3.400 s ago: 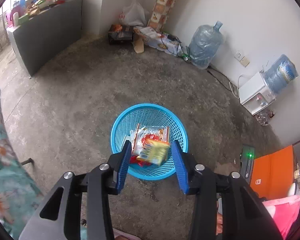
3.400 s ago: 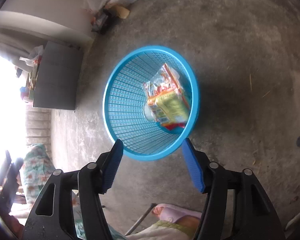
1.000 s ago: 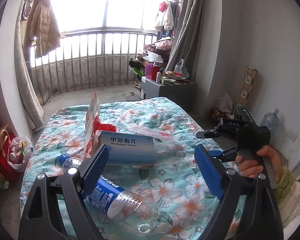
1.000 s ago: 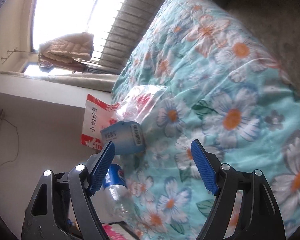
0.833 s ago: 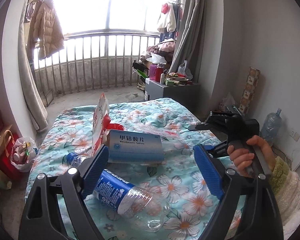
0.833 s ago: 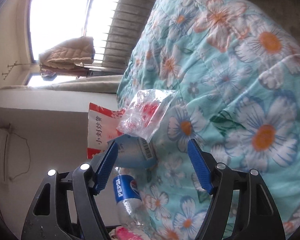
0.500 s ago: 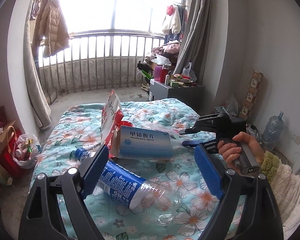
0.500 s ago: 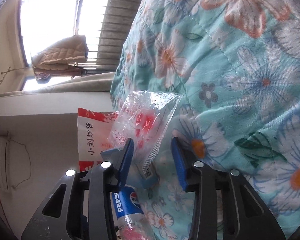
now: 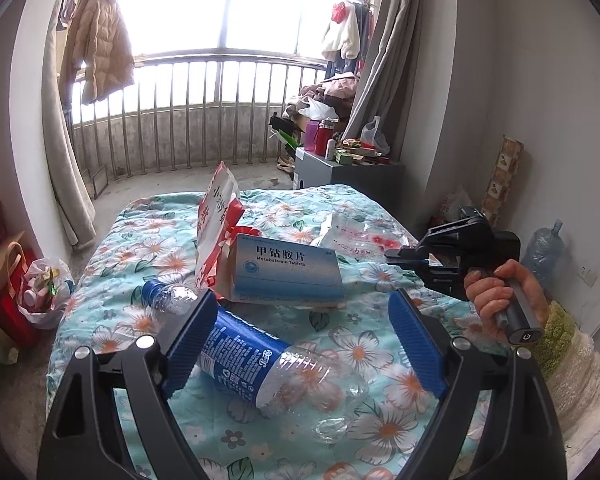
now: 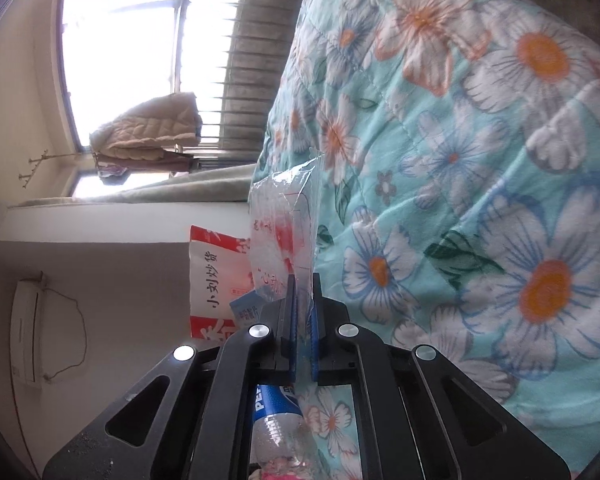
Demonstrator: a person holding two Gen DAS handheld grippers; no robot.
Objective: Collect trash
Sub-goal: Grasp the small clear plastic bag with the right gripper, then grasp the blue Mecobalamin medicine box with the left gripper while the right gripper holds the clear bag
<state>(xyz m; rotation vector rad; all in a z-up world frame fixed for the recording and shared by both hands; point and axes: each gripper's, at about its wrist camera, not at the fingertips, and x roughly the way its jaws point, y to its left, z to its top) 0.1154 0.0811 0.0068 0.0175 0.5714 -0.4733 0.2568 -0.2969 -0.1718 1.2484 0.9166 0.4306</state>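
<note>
On the bed (image 9: 140, 248), a box (image 9: 286, 270) lies behind a bottle (image 9: 260, 356).

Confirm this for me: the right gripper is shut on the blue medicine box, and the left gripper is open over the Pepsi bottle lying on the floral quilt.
Not the box. The right wrist view shows the right gripper shut on the clear plastic bag; the blue medicine box lies untouched. The rest holds: the left gripper is open over the Pepsi bottle on the floral quilt.
</note>
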